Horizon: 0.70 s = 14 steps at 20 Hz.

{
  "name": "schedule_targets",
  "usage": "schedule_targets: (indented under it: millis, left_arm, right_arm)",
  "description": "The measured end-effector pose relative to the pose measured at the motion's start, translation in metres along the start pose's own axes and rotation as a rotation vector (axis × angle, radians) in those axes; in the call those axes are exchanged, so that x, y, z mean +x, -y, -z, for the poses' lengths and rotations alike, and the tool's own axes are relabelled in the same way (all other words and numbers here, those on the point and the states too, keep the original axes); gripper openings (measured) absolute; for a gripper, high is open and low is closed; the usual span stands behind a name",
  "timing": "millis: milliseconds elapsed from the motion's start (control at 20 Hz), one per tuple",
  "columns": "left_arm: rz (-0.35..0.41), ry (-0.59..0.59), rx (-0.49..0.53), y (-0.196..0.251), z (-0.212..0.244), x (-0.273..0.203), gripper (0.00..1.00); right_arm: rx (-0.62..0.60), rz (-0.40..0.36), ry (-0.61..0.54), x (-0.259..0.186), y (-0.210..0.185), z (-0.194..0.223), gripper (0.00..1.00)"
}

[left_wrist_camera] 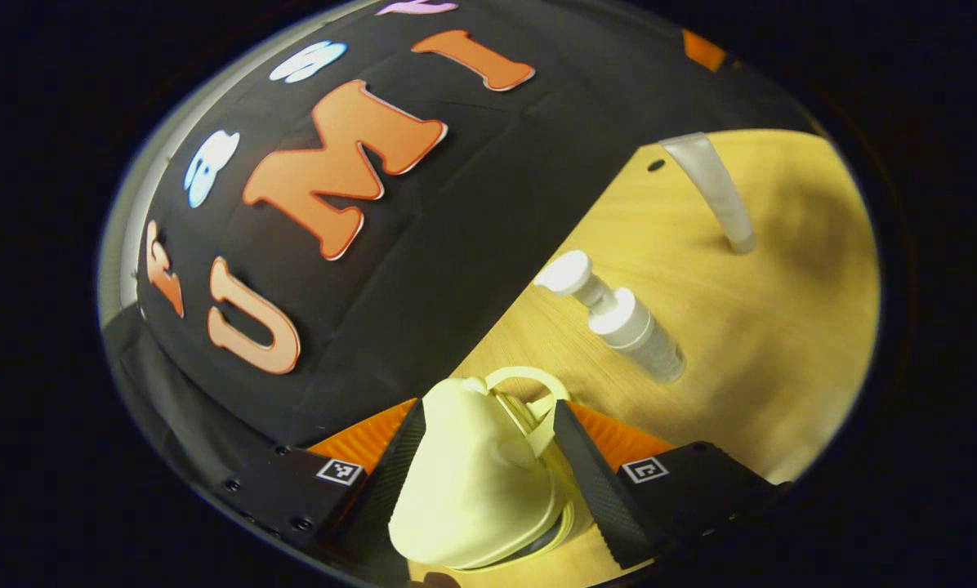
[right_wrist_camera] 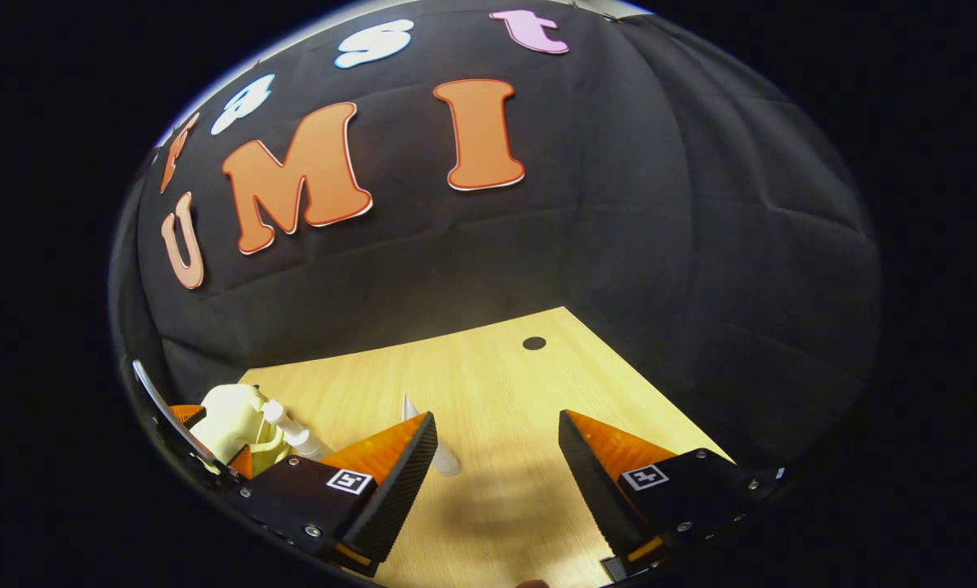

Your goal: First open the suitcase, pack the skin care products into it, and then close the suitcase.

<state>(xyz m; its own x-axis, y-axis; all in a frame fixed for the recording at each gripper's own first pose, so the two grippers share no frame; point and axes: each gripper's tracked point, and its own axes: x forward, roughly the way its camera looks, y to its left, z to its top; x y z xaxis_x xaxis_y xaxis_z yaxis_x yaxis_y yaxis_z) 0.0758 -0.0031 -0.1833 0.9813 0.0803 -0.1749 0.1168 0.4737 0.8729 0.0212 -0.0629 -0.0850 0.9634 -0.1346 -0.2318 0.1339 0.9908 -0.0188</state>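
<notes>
A small pale yellow suitcase (left_wrist_camera: 472,482) with a loop handle sits between the fingers of my left gripper (left_wrist_camera: 488,416), which is shut on its sides just above the wooden table (left_wrist_camera: 782,327). A white pump bottle (left_wrist_camera: 623,318) lies on the table beyond it, and a translucent tube (left_wrist_camera: 713,188) lies farther off. My right gripper (right_wrist_camera: 498,420) hangs open over bare tabletop with nothing between its fingers. In the right gripper view the tube (right_wrist_camera: 443,459) peeks from behind one finger. The pump bottle (right_wrist_camera: 292,433) and the suitcase (right_wrist_camera: 227,420) sit at far left, the suitcase held between the other gripper's fingers (right_wrist_camera: 182,413).
The black cloth wall (right_wrist_camera: 619,245) stands along the table's far edge. A small dark hole (right_wrist_camera: 534,343) marks the tabletop near that edge. The table's right edge (right_wrist_camera: 652,384) runs diagonally toward the right gripper.
</notes>
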Motion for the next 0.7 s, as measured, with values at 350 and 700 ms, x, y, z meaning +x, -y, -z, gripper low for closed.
schedule_targets:
  millis: [350, 700]
  left_arm:
    - [0.083, -0.102, 0.131, 0.031, 0.024, 0.035, 0.98]
    - [0.109, -0.111, 0.198, 0.039, 0.019, 0.058, 0.98]
  right_arm:
    - [0.034, 0.066, -0.036, 0.003, 0.029, 0.014, 0.95]
    - [0.073, 0.103, -0.069, 0.006, 0.043, 0.022, 0.95]
